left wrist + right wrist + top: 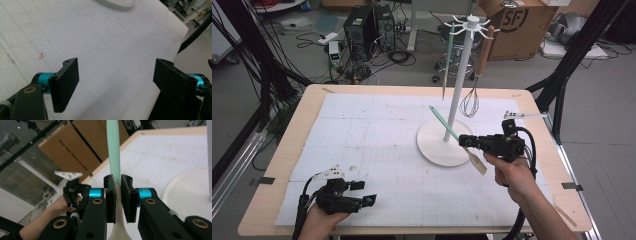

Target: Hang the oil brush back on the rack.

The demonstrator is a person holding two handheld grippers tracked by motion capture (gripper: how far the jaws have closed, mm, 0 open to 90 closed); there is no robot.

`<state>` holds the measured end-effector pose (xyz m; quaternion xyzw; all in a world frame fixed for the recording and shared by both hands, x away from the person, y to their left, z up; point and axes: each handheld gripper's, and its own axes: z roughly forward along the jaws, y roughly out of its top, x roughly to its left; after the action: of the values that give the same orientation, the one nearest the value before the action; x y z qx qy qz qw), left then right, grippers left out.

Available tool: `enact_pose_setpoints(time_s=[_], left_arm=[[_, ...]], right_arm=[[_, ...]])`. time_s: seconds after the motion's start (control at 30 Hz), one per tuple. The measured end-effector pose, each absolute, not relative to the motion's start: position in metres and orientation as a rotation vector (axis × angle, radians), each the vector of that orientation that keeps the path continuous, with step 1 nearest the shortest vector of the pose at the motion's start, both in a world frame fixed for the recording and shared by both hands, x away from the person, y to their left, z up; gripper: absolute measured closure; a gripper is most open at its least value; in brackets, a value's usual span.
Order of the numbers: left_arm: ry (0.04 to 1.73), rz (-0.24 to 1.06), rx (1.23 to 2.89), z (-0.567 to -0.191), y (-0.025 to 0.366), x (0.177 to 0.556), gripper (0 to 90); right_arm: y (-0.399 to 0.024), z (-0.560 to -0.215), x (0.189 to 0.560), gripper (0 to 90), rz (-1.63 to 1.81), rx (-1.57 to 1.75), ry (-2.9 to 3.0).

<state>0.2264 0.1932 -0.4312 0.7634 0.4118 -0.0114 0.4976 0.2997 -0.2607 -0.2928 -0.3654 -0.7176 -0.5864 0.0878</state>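
whisk [469, 102] hanging from rack arm, right of pole | cardboard box [517, 25] on floor beyond table | computer tower [360, 26] on floor, far left, among cables

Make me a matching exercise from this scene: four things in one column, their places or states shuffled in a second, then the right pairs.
Things:
1. spatula
2. whisk
3. left gripper
4. rack

States:
A. open over the mat
B. clamped in the right gripper
C. stands upright on a round base
D. hangs from a rack hook

Pairs: 1-B, 2-D, 3-A, 4-C
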Motion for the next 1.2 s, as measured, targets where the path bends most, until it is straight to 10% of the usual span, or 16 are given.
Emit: enact_pose_setpoints(time_s=[1.2], left_arm=[[0.995, -0.034, 1.855, -0.432, 0.191, 0.229, 21.7]], right_arm=[[-0.325, -0.206, 0.294, 83.2, -2.064, -1.173, -2.009]])
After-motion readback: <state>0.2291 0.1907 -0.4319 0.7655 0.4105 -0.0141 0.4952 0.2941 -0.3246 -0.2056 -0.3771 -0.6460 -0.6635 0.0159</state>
